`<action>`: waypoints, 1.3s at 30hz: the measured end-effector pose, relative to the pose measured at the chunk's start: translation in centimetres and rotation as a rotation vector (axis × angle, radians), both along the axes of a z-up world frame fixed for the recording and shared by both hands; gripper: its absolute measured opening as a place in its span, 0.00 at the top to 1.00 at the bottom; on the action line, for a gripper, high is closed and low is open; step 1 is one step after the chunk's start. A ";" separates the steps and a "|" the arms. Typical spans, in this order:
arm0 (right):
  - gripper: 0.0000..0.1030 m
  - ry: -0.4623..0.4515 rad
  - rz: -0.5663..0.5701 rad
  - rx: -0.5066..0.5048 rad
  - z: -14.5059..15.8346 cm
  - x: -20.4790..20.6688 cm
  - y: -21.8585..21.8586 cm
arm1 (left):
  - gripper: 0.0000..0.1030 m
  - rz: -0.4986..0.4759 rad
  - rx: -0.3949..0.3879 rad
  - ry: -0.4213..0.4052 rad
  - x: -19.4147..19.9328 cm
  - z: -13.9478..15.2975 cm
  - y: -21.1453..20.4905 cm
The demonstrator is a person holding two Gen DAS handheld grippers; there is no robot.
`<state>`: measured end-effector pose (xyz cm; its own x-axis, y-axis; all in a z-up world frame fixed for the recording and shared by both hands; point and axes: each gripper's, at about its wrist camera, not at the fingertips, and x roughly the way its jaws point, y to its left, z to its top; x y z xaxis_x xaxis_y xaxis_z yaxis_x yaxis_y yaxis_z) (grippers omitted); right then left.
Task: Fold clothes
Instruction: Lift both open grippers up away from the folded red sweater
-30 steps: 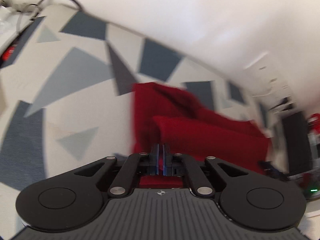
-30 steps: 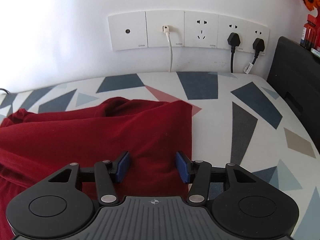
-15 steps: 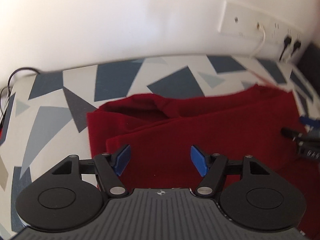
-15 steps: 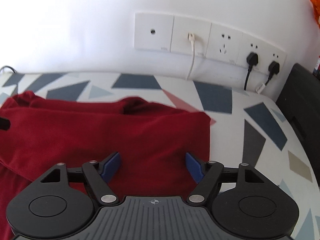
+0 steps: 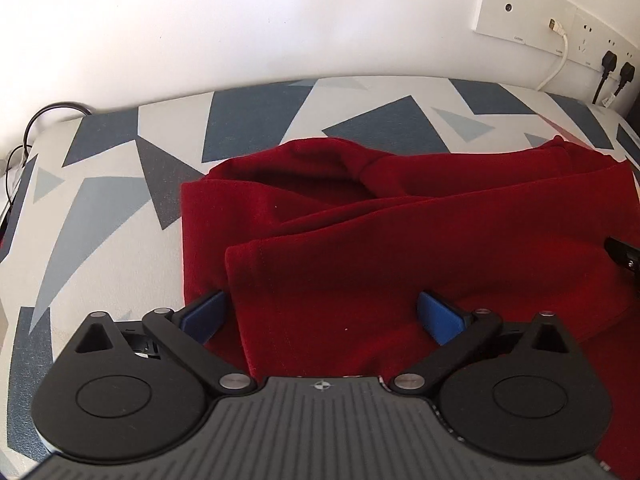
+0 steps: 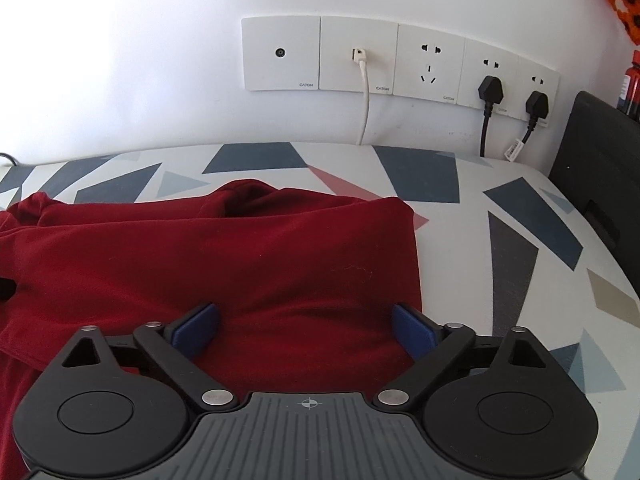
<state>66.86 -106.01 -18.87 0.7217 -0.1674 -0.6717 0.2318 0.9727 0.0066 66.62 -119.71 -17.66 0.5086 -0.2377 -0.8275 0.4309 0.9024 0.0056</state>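
Observation:
A dark red garment (image 5: 360, 240) lies folded over on a table with a grey, blue and white triangle pattern (image 5: 100, 216). My left gripper (image 5: 322, 314) hovers over the garment's left end, jaws opening wide, blue pads (image 5: 204, 314) clear of the cloth. In the right wrist view the same red garment (image 6: 240, 256) spreads left of centre. My right gripper (image 6: 306, 328) stands over its right end, jaws opening too, pads (image 6: 412, 330) not pressing the fabric. A bit of the right gripper (image 5: 624, 252) shows at the left view's right edge.
A white wall with a row of sockets (image 6: 400, 60) rises behind the table, with a white cable (image 6: 364, 100) and two black plugs (image 6: 490, 90). A black box (image 6: 600, 168) stands at the right. Black cables (image 5: 24, 136) hang off the table's left end.
Both grippers went from nearly shut to wide open. The left one let go of the red cloth and swung round to face the wall. The right one barely shifted.

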 end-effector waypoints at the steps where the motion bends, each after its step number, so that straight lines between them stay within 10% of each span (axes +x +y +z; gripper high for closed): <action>1: 0.04 -0.003 -0.004 -0.001 -0.1 0.0 0.0 | 0.00 -0.001 -0.001 -0.008 -0.1 0.0 0.0; 29: 0.01 -0.012 -0.010 0.016 -0.3 0.3 -0.7 | 0.00 0.074 0.006 -0.040 -0.8 -0.2 -0.4; 34: 0.01 0.003 0.003 -0.019 1.2 -0.7 -0.7 | 0.00 0.179 0.048 -0.035 -1.5 1.8 -0.2; 39: 0.01 -0.085 -0.013 -0.064 4.1 -4.6 -0.9 | 0.00 0.263 -0.067 -0.086 -3.8 5.3 2.3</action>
